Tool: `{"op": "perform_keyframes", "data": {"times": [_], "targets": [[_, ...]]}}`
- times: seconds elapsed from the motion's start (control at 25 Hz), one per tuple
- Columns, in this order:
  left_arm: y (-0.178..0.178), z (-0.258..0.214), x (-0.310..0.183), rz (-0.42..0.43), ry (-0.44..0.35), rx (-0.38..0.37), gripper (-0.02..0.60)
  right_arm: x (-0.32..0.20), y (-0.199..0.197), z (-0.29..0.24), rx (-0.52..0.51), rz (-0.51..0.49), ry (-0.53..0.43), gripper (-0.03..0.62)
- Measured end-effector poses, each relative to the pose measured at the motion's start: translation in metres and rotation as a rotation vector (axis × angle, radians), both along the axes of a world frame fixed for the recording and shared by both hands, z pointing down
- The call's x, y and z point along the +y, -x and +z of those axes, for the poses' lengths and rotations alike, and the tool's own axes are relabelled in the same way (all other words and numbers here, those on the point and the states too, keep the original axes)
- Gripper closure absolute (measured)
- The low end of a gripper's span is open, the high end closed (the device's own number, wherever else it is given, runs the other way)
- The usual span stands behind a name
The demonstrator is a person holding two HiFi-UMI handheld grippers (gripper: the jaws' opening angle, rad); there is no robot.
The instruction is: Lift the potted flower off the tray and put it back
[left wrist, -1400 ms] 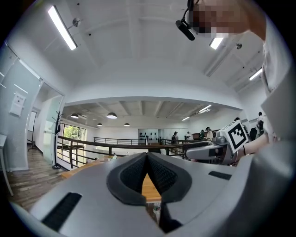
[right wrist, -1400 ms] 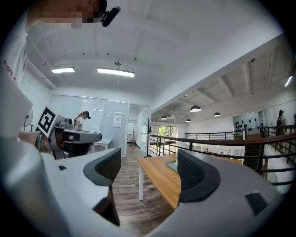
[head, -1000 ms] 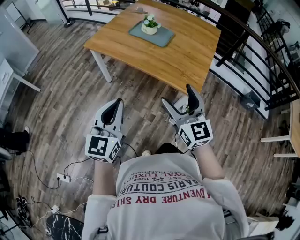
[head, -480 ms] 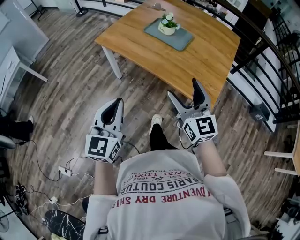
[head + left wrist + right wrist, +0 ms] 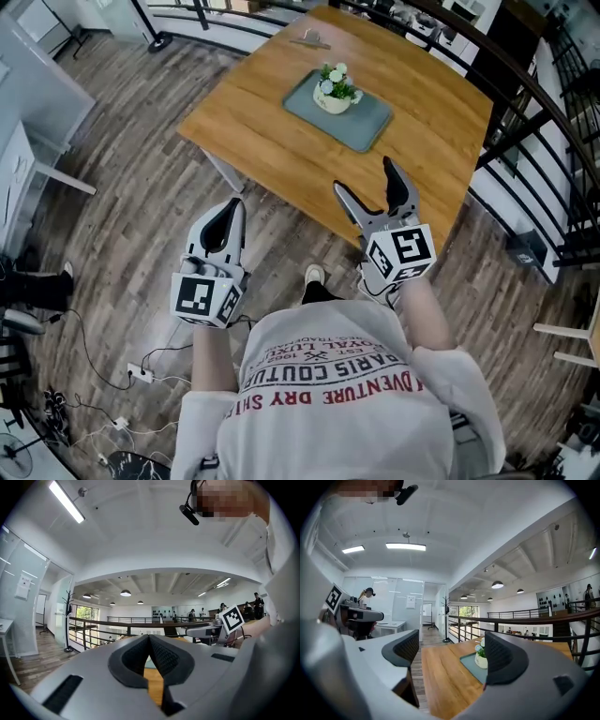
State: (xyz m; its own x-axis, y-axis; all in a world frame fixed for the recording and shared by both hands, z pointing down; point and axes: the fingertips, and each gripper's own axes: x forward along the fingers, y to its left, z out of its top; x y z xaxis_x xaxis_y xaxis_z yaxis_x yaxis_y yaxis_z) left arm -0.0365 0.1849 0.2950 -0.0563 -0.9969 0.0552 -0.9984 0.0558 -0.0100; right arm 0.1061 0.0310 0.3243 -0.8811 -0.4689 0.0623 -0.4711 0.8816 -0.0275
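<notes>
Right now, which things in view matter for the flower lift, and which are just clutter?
Job: potted flower, on the tray; wooden table; right gripper, jaws open and empty; left gripper, jaws together.
Lying about: small grey item at the table's far edge; power strip and cables on the floor; railing.

Bare tabletop (image 5: 272,141) lies open between the near edge and the tray (image 5: 367,129); a railing (image 5: 512,620) borders its far side.
</notes>
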Motion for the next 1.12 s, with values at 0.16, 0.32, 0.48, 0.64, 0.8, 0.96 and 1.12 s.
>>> {"op": "perform_keyframes", "data": {"times": [0.16,0.32,0.48,0.64,0.8,0.96,1.12], "targets": [[0.013,-0.001,-0.058,0.026,-0.008,0.001,0.569,-0.051,0.011,0.002,0.003,0.02,0.004,0.169],[0.02,0.008,-0.099,0.069,0.018,0.005,0.569,-0.088,0.014,0.008,0.004,0.056,0.013,0.169],[0.031,0.01,-0.131,0.099,0.034,0.003,0.569,-0.111,0.019,0.017,0.045,0.071,0.02,0.171],[0.04,0.015,-0.167,0.176,0.039,0.009,0.569,-0.13,0.027,0.033,0.088,0.111,0.051,0.17],[0.055,0.026,-0.21,0.28,0.058,0.029,0.569,-0.15,0.046,0.047,0.129,0.143,0.085,0.17],[0.067,0.027,-0.259,0.379,0.075,0.031,0.569,-0.173,0.062,0.061,0.159,0.148,0.124,0.169],[0.077,0.029,-0.298,0.485,0.088,0.055,0.569,-0.194,0.077,0.082,0.213,0.164,0.181,0.169]]}}
